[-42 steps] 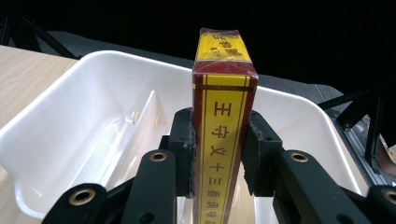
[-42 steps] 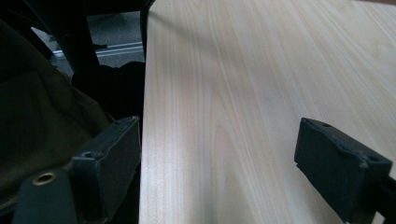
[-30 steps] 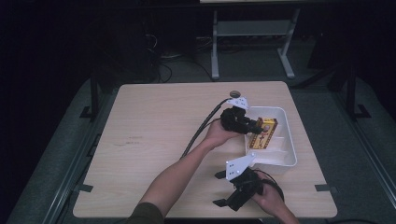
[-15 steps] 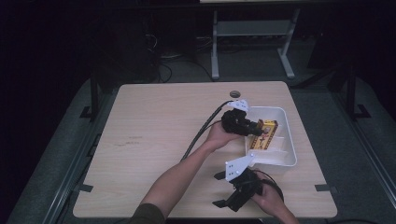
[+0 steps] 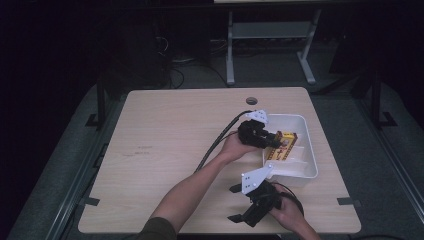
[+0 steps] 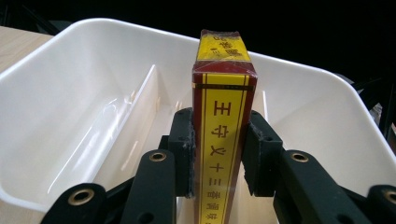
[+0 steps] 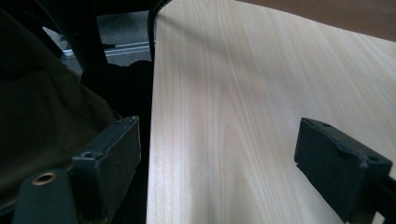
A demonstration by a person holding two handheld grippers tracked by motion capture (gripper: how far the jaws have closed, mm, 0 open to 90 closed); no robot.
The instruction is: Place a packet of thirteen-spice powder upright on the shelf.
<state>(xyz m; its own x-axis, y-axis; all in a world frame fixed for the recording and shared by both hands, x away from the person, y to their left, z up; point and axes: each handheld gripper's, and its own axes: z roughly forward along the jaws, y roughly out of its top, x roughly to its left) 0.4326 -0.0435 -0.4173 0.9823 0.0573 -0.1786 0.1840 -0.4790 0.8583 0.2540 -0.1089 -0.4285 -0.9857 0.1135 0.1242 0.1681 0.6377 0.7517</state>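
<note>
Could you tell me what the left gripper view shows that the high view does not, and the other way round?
Left gripper view alone: the left gripper's pads pressing the narrow sides of the red and yellow box, and the tray's inner divider. High view alone: the right gripper near the table's front edge, jaws apart, and the table. Both: the box over the white tray, held by the left gripper.

White tray (image 5: 309, 172) on wooden table (image 5: 170, 135)
</note>
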